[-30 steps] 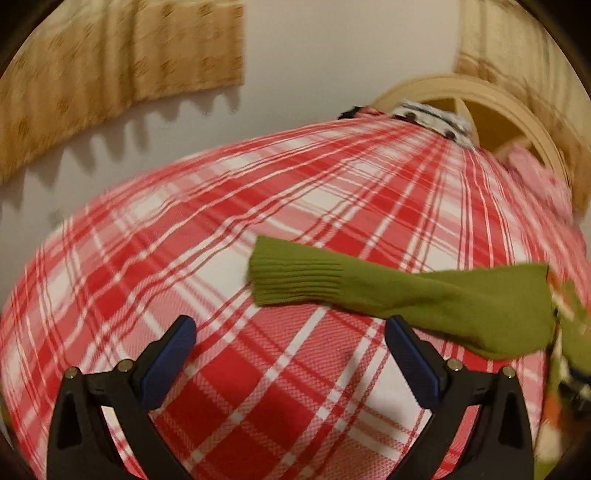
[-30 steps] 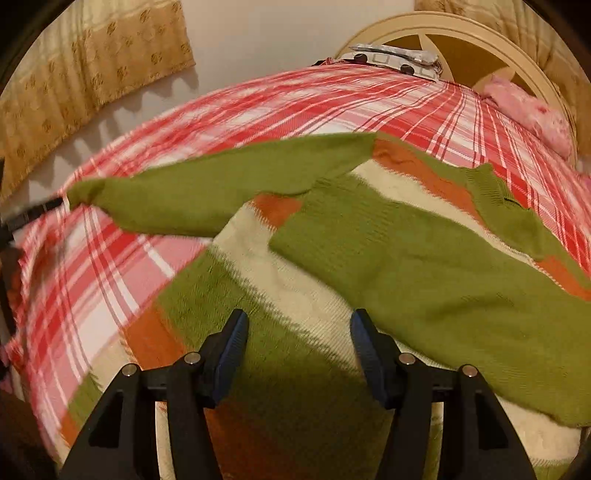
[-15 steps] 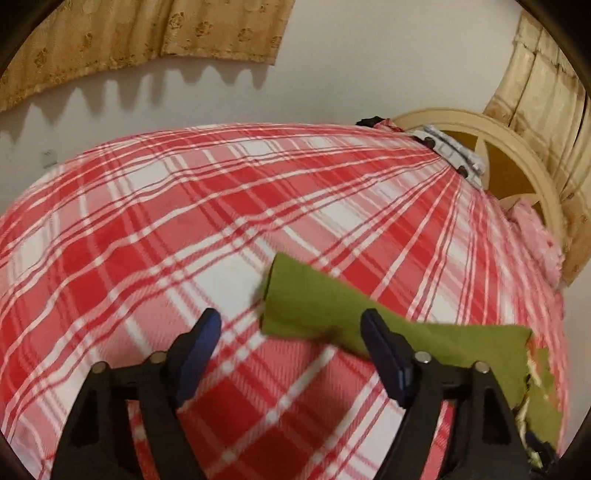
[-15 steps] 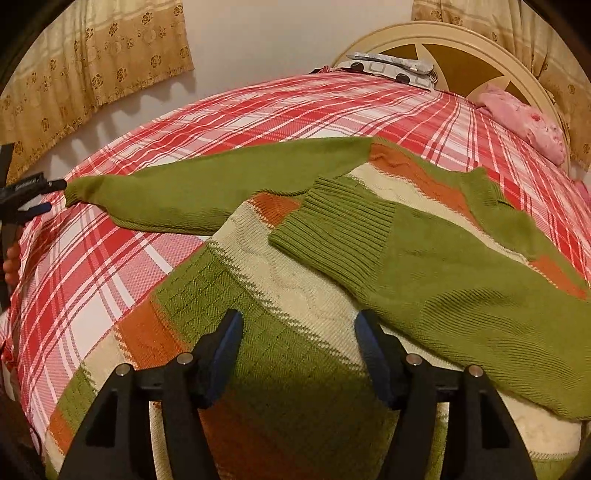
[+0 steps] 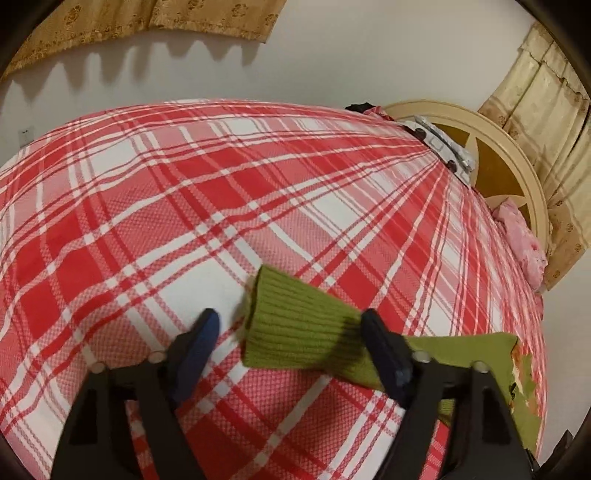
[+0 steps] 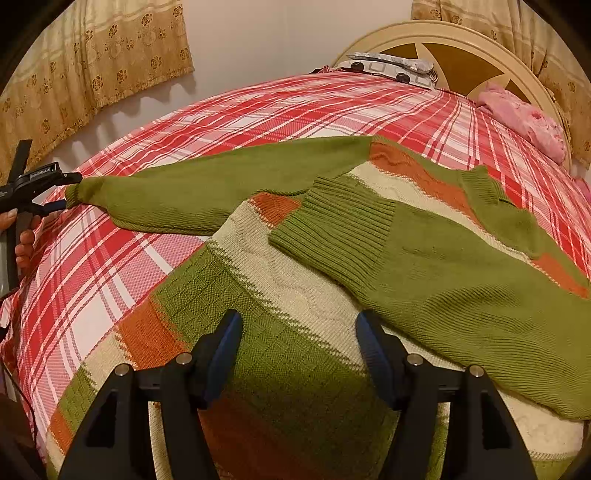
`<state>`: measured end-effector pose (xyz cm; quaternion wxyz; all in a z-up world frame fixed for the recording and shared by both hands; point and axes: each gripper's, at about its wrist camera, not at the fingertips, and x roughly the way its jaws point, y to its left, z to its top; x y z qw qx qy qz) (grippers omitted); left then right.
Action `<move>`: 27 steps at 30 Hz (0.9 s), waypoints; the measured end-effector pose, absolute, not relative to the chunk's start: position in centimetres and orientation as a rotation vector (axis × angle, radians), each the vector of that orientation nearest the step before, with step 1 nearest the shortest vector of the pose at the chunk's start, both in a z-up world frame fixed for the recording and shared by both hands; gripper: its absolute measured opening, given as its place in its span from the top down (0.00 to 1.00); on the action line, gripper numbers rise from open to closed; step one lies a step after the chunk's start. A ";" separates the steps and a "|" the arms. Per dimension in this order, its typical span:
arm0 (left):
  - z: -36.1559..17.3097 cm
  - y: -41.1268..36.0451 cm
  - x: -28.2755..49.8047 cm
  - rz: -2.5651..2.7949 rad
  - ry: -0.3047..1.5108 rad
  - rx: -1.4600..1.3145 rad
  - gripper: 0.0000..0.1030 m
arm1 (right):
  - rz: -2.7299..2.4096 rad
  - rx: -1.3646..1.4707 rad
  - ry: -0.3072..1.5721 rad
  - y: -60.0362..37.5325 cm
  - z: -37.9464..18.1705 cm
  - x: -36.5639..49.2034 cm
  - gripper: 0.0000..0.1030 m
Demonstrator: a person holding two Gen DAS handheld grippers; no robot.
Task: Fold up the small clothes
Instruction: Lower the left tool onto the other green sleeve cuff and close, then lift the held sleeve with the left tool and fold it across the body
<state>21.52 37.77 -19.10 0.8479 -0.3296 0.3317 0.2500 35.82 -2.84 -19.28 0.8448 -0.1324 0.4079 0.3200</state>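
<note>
A bed with a red-and-white plaid cover (image 6: 110, 266) fills both views, its cream arched headboard (image 6: 443, 33) at the far end with a pink bundle (image 6: 524, 118) and a patterned pillow (image 6: 391, 64) against it. Gold curtains (image 6: 74, 74) hang on the pale wall behind.

The sweater (image 6: 295, 314) lies spread flat on the cover, a knit in olive green with cream and burnt-orange bands, the body patterned in small squares toward the hem. One plain green sleeve (image 6: 461, 280) is folded across the chest, its ribbed cuff (image 6: 332, 225) resting on the cream band. The other sleeve (image 6: 221, 184) stretches straight out sideways over the plaid, ending in a ribbed cuff (image 5: 295, 325) that lies flat on the cover.

The left gripper (image 5: 288, 332), held in a hand (image 6: 22, 236) at the bed's edge, is at that outstretched cuff: its blue-padded jaws are closing, the cuff lying between them, with a gap visible beside one pad, so they do not yet press on it. The right gripper (image 6: 299, 339) hovers above the sweater's lower body, jaws apart, holding nothing.
</note>
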 end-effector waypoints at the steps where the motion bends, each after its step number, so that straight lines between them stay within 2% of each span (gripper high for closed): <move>1: -19.2 37.9 21.6 0.508 0.702 -0.701 0.41 | 0.675 -0.280 0.861 -2.8 -19.3 35.8 0.36; 5: -19.4 37.9 21.6 0.494 0.708 -0.711 0.45 | 0.672 -0.282 0.857 -2.8 -19.3 35.8 0.36; 6: -19.3 37.8 21.5 0.486 0.704 -0.704 0.51 | 0.671 -0.283 0.856 -2.7 -19.3 35.8 0.36; 7: -19.2 37.8 21.5 0.476 0.699 -0.703 0.63 | 0.670 -0.284 0.854 -2.7 -19.3 35.8 0.36; 8: -19.1 37.8 21.5 0.470 0.695 -0.700 0.69 | 0.670 -0.285 0.853 -2.7 -19.3 35.8 0.36; 10: -18.8 37.8 21.1 0.462 0.681 -0.701 0.89 | 0.668 -0.286 0.852 -2.7 -19.3 35.8 0.36; 18: -16.1 37.8 20.1 0.341 0.583 -0.803 0.91 | 0.665 -0.288 0.849 -2.6 -19.3 35.7 0.36; 27: -10.3 35.4 20.5 0.258 0.488 -0.727 0.92 | 0.659 -0.292 0.844 -2.6 -19.3 35.7 0.35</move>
